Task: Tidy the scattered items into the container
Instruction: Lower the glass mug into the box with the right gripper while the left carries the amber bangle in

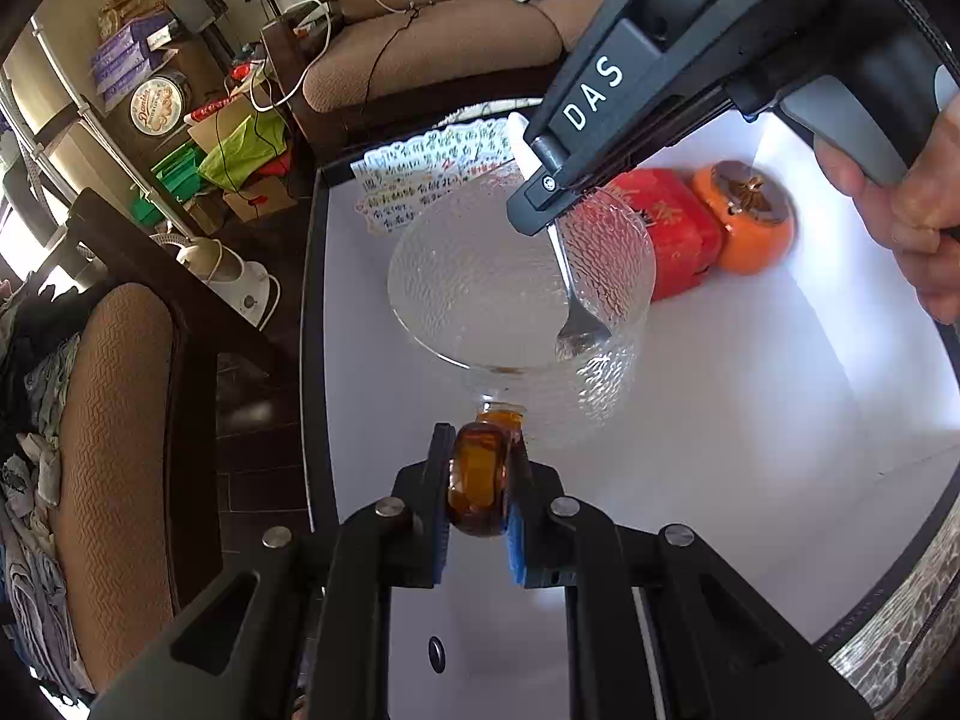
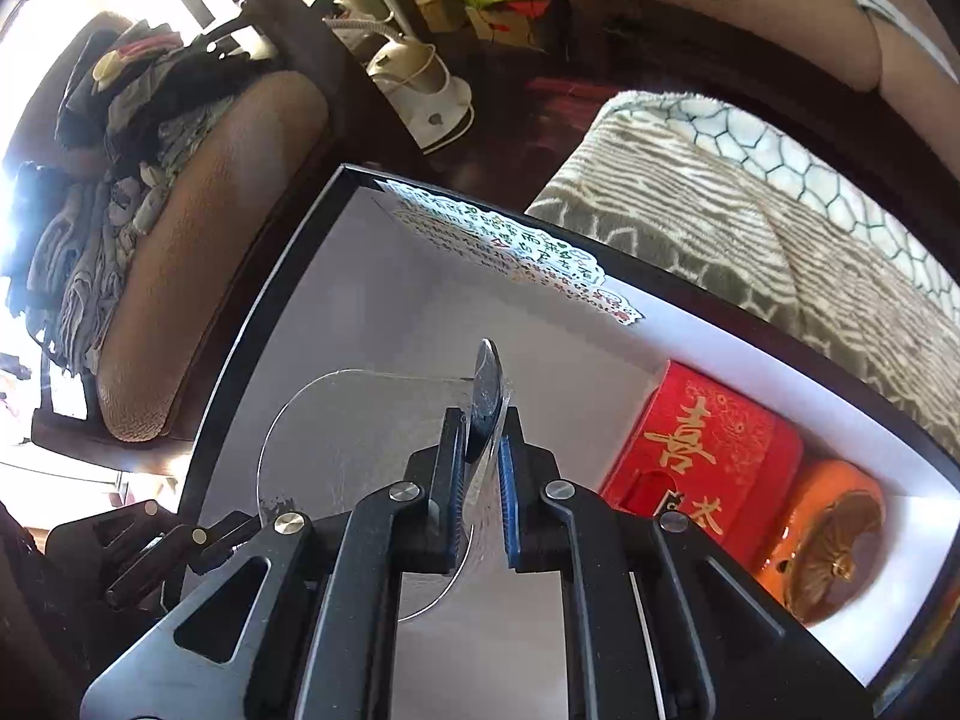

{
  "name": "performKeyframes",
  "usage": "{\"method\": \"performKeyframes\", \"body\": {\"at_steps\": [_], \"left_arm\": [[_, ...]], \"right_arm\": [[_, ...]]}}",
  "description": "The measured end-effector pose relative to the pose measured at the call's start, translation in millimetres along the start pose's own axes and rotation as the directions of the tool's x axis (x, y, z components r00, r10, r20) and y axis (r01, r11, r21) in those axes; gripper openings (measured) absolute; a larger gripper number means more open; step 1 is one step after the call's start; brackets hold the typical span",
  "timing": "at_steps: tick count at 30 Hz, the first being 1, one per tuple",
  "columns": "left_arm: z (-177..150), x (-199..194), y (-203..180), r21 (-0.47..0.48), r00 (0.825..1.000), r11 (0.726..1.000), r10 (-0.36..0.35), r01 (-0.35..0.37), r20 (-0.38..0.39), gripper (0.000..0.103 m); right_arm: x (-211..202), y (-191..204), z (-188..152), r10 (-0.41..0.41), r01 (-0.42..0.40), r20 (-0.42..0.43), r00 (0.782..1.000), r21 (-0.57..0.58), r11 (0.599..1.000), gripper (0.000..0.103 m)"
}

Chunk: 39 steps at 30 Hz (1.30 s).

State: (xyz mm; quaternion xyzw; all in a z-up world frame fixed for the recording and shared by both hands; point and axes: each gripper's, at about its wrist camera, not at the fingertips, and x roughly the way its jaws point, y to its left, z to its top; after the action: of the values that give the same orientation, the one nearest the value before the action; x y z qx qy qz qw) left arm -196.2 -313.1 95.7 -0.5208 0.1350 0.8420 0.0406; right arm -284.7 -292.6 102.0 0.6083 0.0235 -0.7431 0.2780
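Note:
A clear textured glass cup with an amber handle is over the white floor of the black-rimmed box. My left gripper is shut on that handle. From the upper right, my right gripper is shut on a metal spoon whose bowl hangs inside the cup. In the right wrist view the spoon stands edge-on between the right gripper pads, with the cup below. I cannot tell whether the cup rests on the box floor.
A red gift box and an orange persimmon-shaped jar sit side by side in the box's far right corner. A handwritten paper note lies against the far wall. Sofas, a patterned blanket and floor clutter surround the box.

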Motion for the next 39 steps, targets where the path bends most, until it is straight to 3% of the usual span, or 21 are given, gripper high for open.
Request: {"method": "performKeyframes", "body": {"at_steps": [4,8,12,22,28,35,36,39], "left_arm": [[2.6,14.2,-15.8,0.068,0.993,0.992,0.111,-0.108,-0.039,0.025],[8.1,11.2,-16.8,0.037,0.993,0.994,0.108,-0.107,-0.048,0.035],[11.3,8.9,-13.0,0.009,0.994,0.996,0.091,-0.091,-0.065,0.037],[36.8,14.5,-11.2,0.015,0.98,0.985,0.174,-0.174,-0.099,0.043],[48.3,23.2,-12.9,0.037,0.969,0.973,0.23,-0.228,-0.085,0.044],[53.7,24.8,2.6,0.023,0.973,0.976,0.219,-0.217,-0.076,0.044],[53.4,19.8,4.1,0.017,0.976,0.978,0.209,-0.209,-0.059,0.045],[52.1,6.6,12.6,0.0,0.98,0.98,0.197,-0.197,-0.008,0.055]], "right_arm": [[16.4,-7.4,0.5,-0.007,0.007,-0.01,1.0,0.015,1.0,0.007],[16.7,-8.7,3.2,-0.008,0.008,0.008,1.0,0.01,1.0,0.008],[15.9,-2.4,4.5,-0.047,0.048,0.015,0.999,-0.023,0.999,0.008],[1.1,-18.0,5.1,-0.173,0.173,0.035,0.984,-0.008,0.985,0.011],[-1.5,-29.4,7.4,-0.156,0.155,0.059,0.986,0.036,0.987,0.013],[-9.7,-37.1,1.1,-0.094,0.09,0.058,0.994,0.071,0.993,0.015],[-13.6,-37.4,-0.5,-0.084,0.079,0.06,0.995,0.071,0.994,0.02],[-29.8,-37.5,-5.4,-0.063,0.056,0.084,0.994,0.084,0.995,0.023]]}}
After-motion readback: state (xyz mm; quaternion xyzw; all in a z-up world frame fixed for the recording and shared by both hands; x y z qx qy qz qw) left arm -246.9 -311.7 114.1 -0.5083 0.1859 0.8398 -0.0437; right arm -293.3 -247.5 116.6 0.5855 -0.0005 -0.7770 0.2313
